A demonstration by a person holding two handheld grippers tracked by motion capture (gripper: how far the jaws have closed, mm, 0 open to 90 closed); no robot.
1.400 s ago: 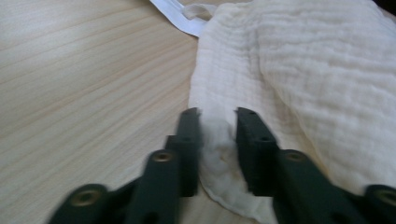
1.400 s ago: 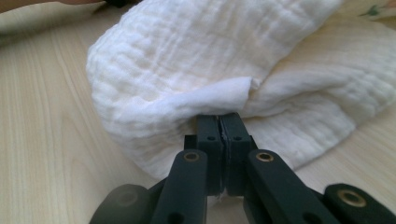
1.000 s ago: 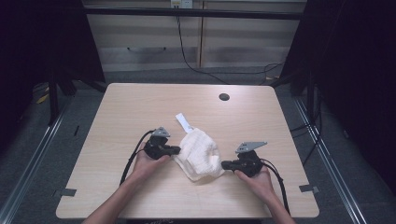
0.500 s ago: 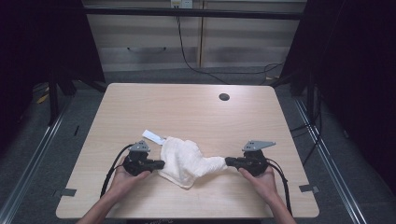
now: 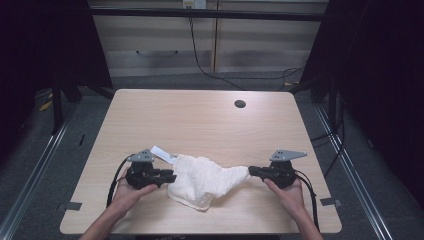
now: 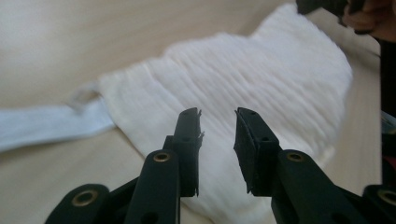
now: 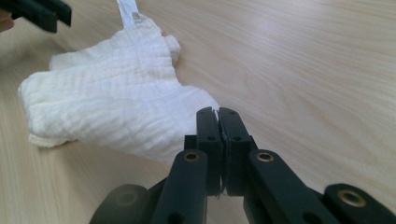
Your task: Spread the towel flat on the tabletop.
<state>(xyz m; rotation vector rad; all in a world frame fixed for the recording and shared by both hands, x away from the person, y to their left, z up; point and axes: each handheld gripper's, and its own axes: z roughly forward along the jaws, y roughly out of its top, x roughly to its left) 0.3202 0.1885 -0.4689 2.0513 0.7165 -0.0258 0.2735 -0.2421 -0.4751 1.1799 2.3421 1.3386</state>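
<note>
A crumpled white cloth (image 5: pixel 205 179) lies on the wooden table (image 5: pixel 200 125), drawn out to the right in a narrow tail. A white strap (image 5: pixel 162 153) sticks out at its upper left. My left gripper (image 5: pixel 172 176) sits at the cloth's left edge. Its jaws have just been opening and now stand apart, with nothing between them in the left gripper view (image 6: pixel 217 126); the cloth (image 6: pixel 261 79) lies just beyond them. My right gripper (image 5: pixel 251 171) is shut on the cloth's right tail, with a thin sliver of fabric pinched between its pads (image 7: pixel 217 116).
A dark round grommet hole (image 5: pixel 240 104) is set in the table's far right part. Bare wood stretches behind the cloth. Black frame posts and cables stand on the grey floor around the table. The near edge runs just below both hands.
Both hands have moved apart, the left far to the left, stretching the bunched cloth out flat. The left jaws have opened and let go of the cloth. The right keeps its grip.
</note>
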